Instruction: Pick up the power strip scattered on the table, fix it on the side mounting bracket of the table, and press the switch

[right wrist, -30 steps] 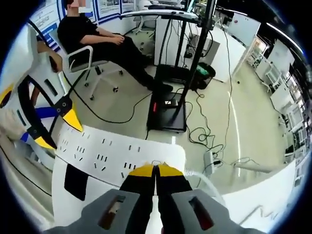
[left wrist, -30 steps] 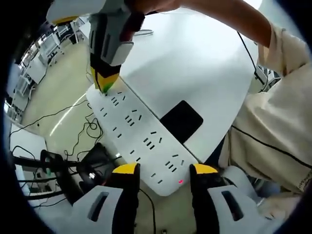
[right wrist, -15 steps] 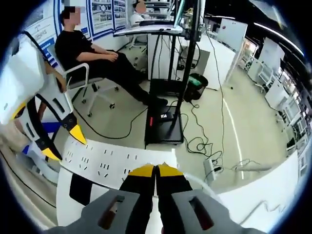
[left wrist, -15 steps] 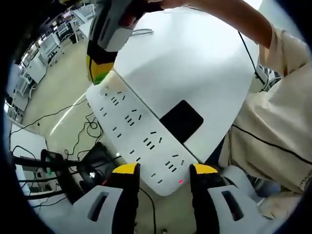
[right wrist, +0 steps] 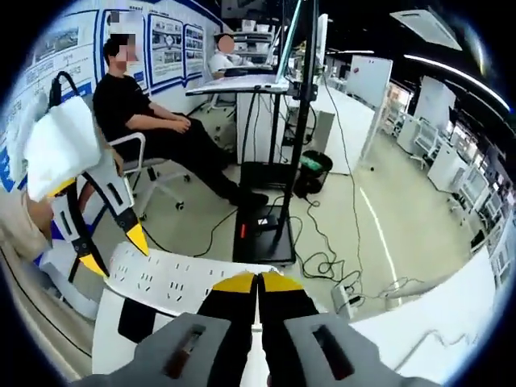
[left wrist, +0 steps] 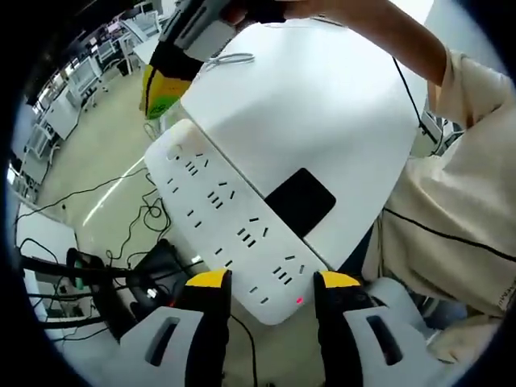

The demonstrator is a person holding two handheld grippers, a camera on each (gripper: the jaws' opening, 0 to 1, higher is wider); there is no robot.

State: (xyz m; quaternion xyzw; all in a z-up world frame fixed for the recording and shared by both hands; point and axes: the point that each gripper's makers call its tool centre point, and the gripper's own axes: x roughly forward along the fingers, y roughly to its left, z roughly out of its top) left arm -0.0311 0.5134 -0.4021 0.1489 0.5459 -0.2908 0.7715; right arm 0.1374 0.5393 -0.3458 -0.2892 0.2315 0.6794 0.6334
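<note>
Power strip (left wrist: 234, 222) is seen lying along the counter (left wrist: 322, 105) edge in the left gripper view, long and white, running from about 11 o'clock down to 6 o'clock, with rows of dark sockets and a small red light at its near end. That near end is framed by the left hand-held gripper (left wrist: 270, 280), whose yellow-tipped jaws are spread apart, one on each side of the strip; whether the pads are touching it cannot be told. A black rectangular patch (left wrist: 301, 201) is seen on the counter just beside the strip, at about 3 o'clock from its middle. At 11 o'clock the right hand-held gripper (left wrist: 161, 93) is held just off the strip's far end, above the floor, gripped by a person's hand; a sleeve (left wrist: 451, 218) is seen at 3 o'clock. Cables (left wrist: 141, 214) are spread over the floor at 9 o'clock.

In the right gripper view, the right hand-held gripper (right wrist: 258, 280) is seen at 6 o'clock with its yellow tips pressed together, nothing between them. The power strip (right wrist: 173, 278) is seen just beyond the tips, toward 8 o'clock, with the left hand-held gripper (right wrist: 113, 250) at its end at 9 o'clock, jaws spread. A seated person (right wrist: 161, 133) on a chair is seen at 10 o'clock, and a black stand (right wrist: 274, 201) with a dark base at 12 o'clock.
</note>
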